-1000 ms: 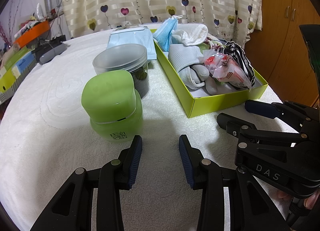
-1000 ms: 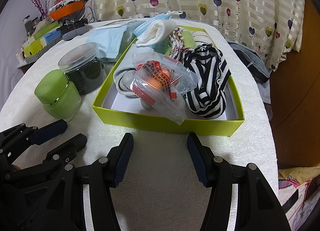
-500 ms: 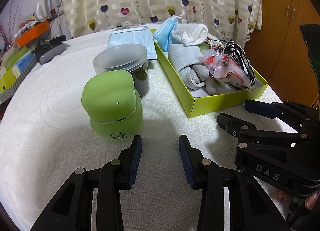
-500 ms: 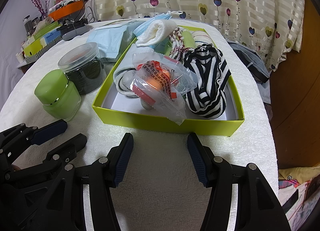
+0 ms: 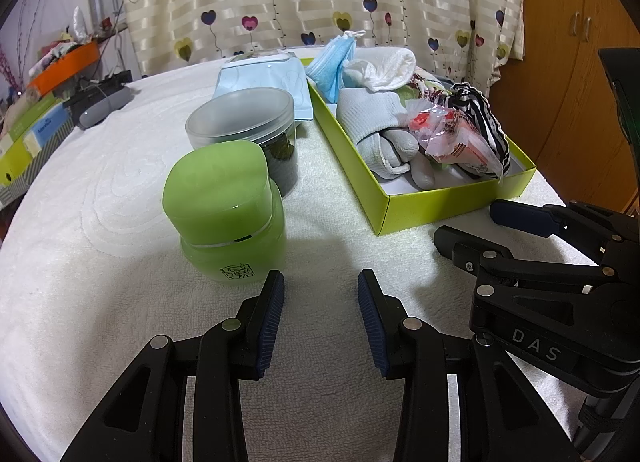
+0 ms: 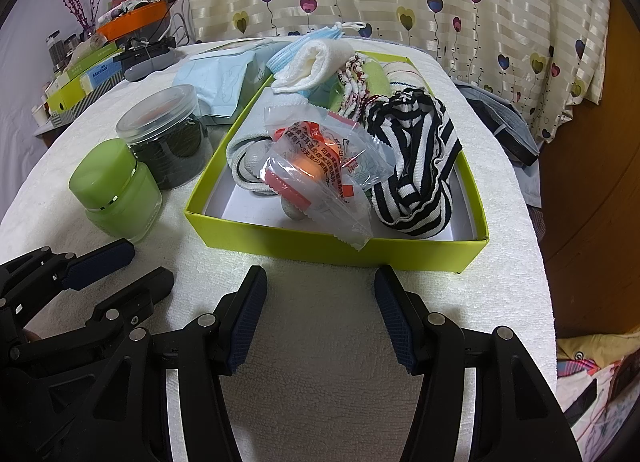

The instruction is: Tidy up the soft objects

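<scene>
Inside the yellow-green box point(image 6: 280, 229), the soft things already sit heaped: a black-and-white striped cloth point(image 6: 416, 165) against its right wall, a pale grey sock point(image 5: 372, 121) at its left, a white folded towel point(image 6: 312, 61) and a blue face mask point(image 5: 330, 63) over its far end, with a crinkly plastic packet point(image 6: 320, 165) on top of the pile. Just left of the box lies a light-blue soft pack point(image 5: 264, 81), seemingly the one soft item outside it. Both claws hover in front of the box, holding nothing: the right claw point(image 6: 318, 310) spread wide, the left claw point(image 5: 320, 314) moderately open. The likely step is fetching that pack. The left claw should pass around the clear jar point(image 5: 244, 129) and green jar point(image 5: 224, 205), pinch the pack's near edge, and lift clear of the box wall. The white-towelled desk point(image 5: 100, 262) may snag low pads.
</scene>
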